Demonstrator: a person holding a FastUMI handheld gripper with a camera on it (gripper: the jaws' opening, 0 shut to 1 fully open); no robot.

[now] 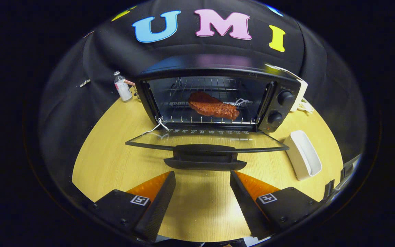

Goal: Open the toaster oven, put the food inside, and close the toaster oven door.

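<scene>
My gripper (202, 192) sits nearest me, its fingers spread wide apart with nothing between them, only bare wooden table (108, 164) showing in the gap. Just ahead of the fingertips lies the door handle (204, 159), and the glass door (206, 139) it belongs to is dropped fully open, lying nearly flat towards me. Off beside my right finger rests a white tray (303, 159), empty as far as I can see.

Beyond the door, the toaster oven (218, 99) stands open, and the food (213, 105), a brown slab of meat, already lies on the wire rack (204, 118) inside the cavity. Two knobs (281, 108) sit on the oven's right panel. A small white bottle (122, 87) stands near the oven's left corner, well apart from my path.

I judge opening and loading done; closing the door is the step in hand. For that I need to get a finger under the handle's lip, or pinch it, then swing the door up and away in an arc until it meets the oven front. A thin white string (158, 127) hangs at the door's left hinge; I would mind it does not snag.
</scene>
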